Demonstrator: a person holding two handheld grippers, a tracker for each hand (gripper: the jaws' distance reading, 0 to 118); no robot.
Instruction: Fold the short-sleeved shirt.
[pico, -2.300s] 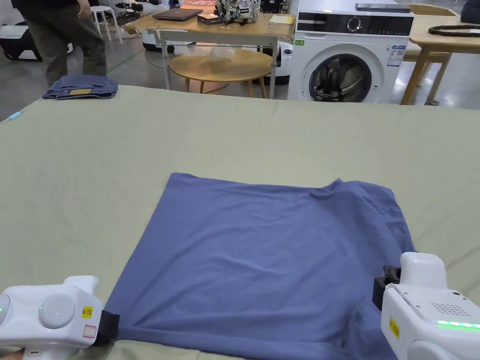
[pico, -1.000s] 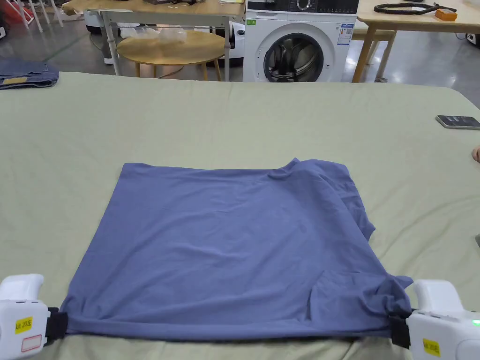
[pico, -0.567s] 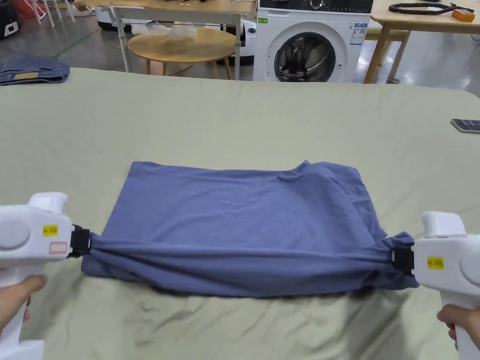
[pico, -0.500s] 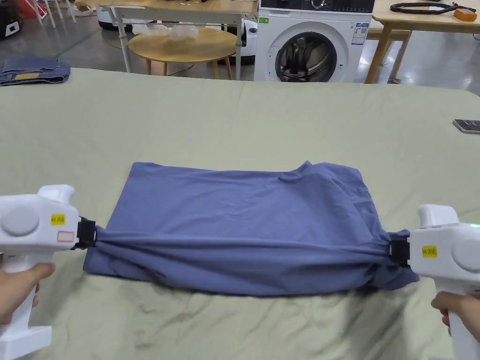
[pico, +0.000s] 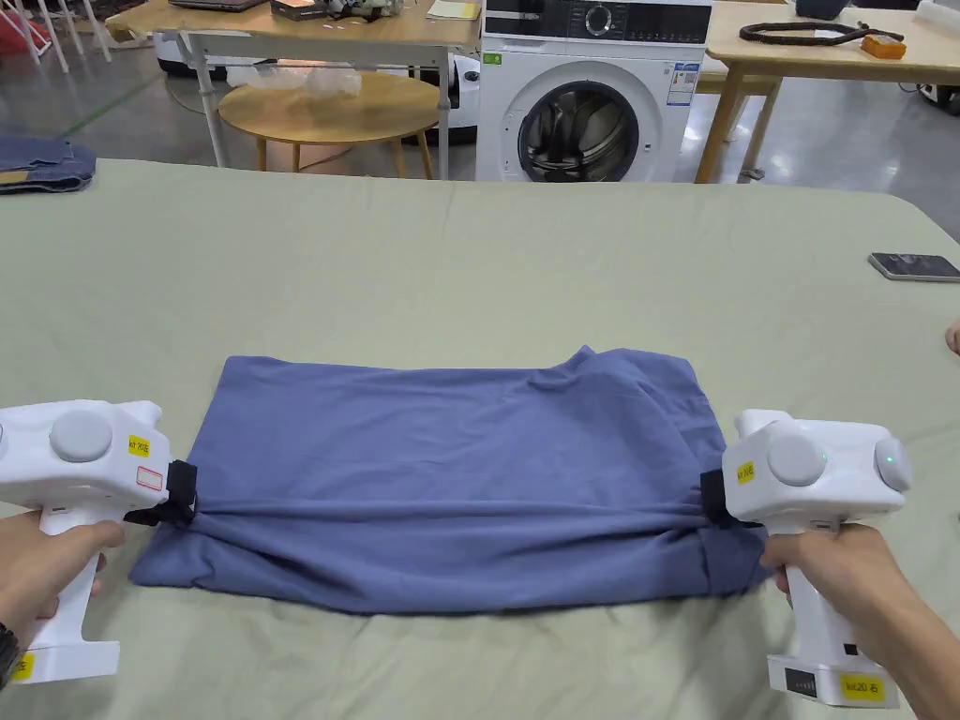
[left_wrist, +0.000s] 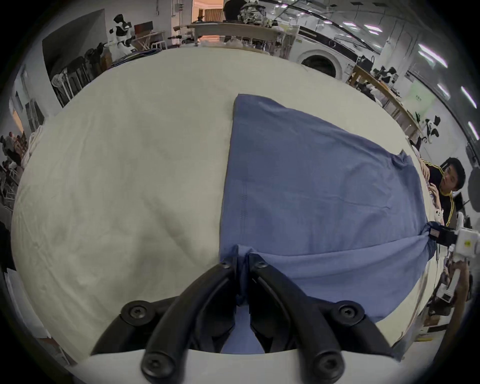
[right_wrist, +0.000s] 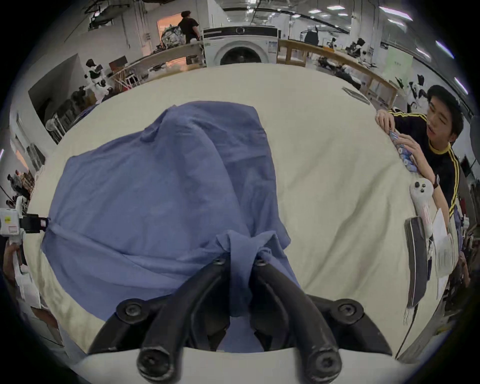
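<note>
Shirt (pico: 450, 469), blue, short-sleeved: lies on green-covered table (pico: 469, 253), long axis left to right, near edge lifted. Left gripper (pico: 180, 492) clenched on its left near corner; right gripper (pico: 705, 502) clenched on its right near corner. Unfolded remainder lies beyond both grippers, equally near each; fold likely carries forward.

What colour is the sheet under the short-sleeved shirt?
Pale green, plain; the cloth sheet shows best in the head view.

The white left gripper (pico: 178, 492) and white right gripper (pico: 710, 499) face each other, level and well apart, jaws pinched together, each handle gripped from below by a bare hand (pico: 42, 562).
</note>
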